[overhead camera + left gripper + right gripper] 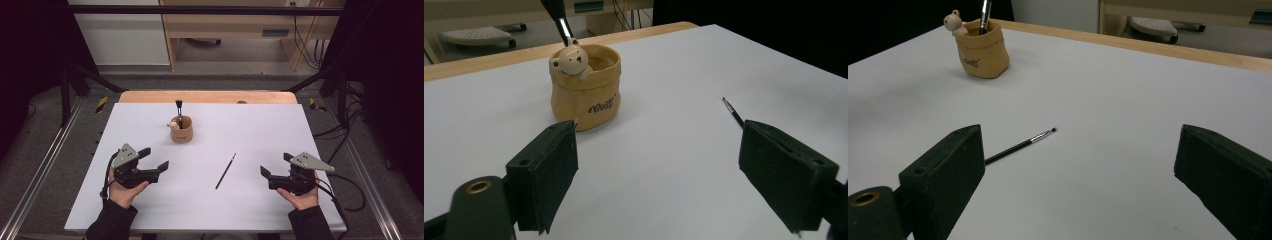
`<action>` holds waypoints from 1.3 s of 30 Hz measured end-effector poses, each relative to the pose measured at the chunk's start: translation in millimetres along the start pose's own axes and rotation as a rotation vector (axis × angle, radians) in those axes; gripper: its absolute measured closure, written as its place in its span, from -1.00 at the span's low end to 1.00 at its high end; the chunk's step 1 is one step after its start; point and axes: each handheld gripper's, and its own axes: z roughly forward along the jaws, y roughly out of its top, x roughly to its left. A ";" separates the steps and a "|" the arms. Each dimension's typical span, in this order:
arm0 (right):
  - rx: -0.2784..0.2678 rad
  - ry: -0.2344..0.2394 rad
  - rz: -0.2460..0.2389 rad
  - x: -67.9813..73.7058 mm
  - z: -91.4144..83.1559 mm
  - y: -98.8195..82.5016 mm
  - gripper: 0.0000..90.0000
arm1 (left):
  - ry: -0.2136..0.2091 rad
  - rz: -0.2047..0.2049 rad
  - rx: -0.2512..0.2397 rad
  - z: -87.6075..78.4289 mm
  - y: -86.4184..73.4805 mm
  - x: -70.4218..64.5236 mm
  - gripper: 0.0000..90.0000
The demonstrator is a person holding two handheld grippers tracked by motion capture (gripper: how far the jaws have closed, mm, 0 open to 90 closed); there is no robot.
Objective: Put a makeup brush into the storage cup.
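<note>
Your left gripper [154, 158] sits low over the white table sheet [260, 125] at the near left, its jaws spread wide with nothing between them; in the left gripper view you look between the two black pads [546, 170] at bare sheet, and neither pad presses on anything. Your right gripper [276, 166] is at the near right, jaws likewise wide apart and empty; in the right gripper view the pads [945, 172] frame plain sheet. Both grippers point inward toward the middle of the table, and each rests in your hand with its cable trailing off toward the table's edge. Between them, apart from both, lies a thin black brush [225, 171] flat on the sheet, set on a slant with its tip toward the far side; in the right gripper view its handle end runs behind the left-hand pad as that view shows it, but you cannot tell any contact there. Farther back, near the middle of the table, stands a tan cup [181, 130] with a small bear figure [570, 61] on its rim, upright, with another brush [179, 108] standing in it, handle up. The cup is well apart from both grippers and from the lying brush.
</note>
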 end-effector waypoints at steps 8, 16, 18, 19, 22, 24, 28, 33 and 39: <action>0.001 0.000 0.000 -0.2 0.0 -0.4 -0.85 | 0.000 -0.001 0.008 -4.1 -7.8 2.0 -0.68; 0.001 -0.001 0.000 0.1 0.4 -0.4 -0.85 | 0.002 -0.006 0.012 -6.9 -10.8 3.9 -0.68; 0.000 -0.002 0.002 -0.1 0.6 -0.4 -0.85 | 0.005 -0.002 0.016 -6.7 -11.5 4.1 -0.69; 0.002 -0.001 0.002 0.0 0.7 -0.6 -0.85 | 0.004 -0.002 0.016 -6.7 -11.9 4.4 -0.69; 0.007 -0.001 0.002 0.6 1.4 -0.9 -0.85 | 0.003 -0.007 0.015 -7.6 -12.6 4.9 -0.68; 0.008 -0.001 0.003 0.7 1.5 -1.0 -0.85 | 0.001 -0.003 0.014 -8.7 -12.5 5.2 -0.68; 0.006 0.002 0.006 1.0 1.2 -0.9 -0.85 | -0.001 -0.003 0.014 -10.1 -12.6 5.8 -0.68; 0.000 0.001 0.004 0.4 0.4 -0.2 -0.85 | 0.003 -0.003 0.016 -11.9 -14.4 7.6 -0.69; -0.001 0.006 0.012 1.2 0.4 0.6 -0.85 | 0.006 -0.005 0.024 -12.4 -17.1 8.0 -0.69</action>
